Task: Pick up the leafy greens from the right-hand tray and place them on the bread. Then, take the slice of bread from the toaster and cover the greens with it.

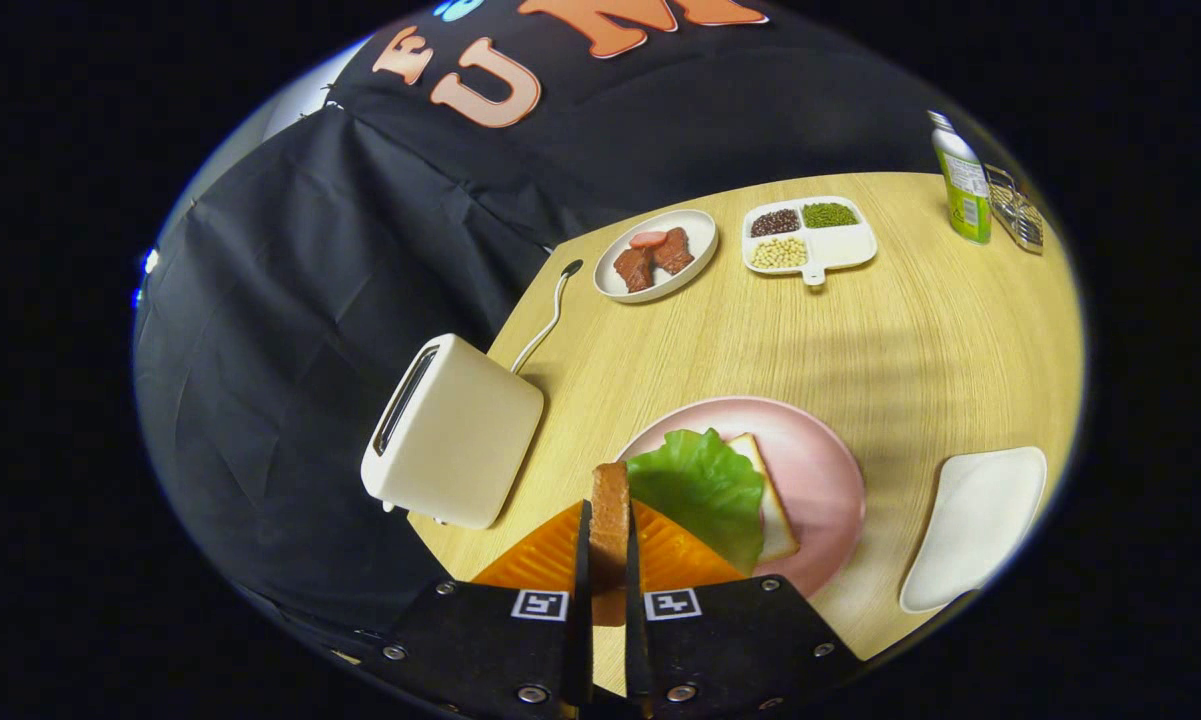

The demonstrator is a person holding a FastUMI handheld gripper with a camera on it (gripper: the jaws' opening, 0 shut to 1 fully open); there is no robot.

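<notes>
gripping bread slice [610,520] between fingers [582,560]

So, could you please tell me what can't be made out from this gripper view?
- Bread slice: held edge-on, its lower part hidden between the fingers of the gripper; its faces can't be seen.
- Lower bread on the pink plate: mostly covered by the leafy greens.
- Toaster: the slot's inside is too dark and narrow to see into.
- Rack beside the bottle: too small to identify.
</notes>
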